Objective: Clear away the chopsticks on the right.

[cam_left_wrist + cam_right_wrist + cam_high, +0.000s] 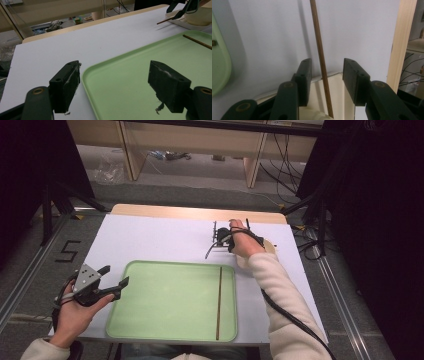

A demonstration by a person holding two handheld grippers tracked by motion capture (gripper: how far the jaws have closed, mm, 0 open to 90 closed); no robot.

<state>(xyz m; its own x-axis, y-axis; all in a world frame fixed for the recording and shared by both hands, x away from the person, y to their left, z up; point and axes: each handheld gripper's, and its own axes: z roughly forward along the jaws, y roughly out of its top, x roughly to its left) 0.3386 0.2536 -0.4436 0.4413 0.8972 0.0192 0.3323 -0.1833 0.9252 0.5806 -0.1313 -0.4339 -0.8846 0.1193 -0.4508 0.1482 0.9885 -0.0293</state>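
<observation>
**Right gripper straddles a chopstick beyond the green tray**

I take the pale green rectangular plastic tray [165,300] as my landmark on the white table [150,237]. One thin brown wooden chopstick [219,302] lies inside the tray, near its right wall and running parallel to it.

Past the tray's far right corner I have the right gripper [216,240], with the person's right hand [245,242] behind it. In the right gripper view a second thin brown wooden chopstick [319,57] runs up between the two black jaws. The jaws stand apart on either side of it, and I see a gap on each side, so the pads do not press on the stick. Its near end sits on a cream-coloured dish [334,92] that rests on a flat cream board [274,93]; its far end reaches out over the bare table. The dish is just beyond the tray's far right corner, beside the right hand.

The left gripper [114,279] hangs just off the tray's left edge, cradled in the person's left hand [75,317]. In the left gripper view its jaws stand wide apart with nothing between them, one over the table and one over the tray's near left corner.
</observation>
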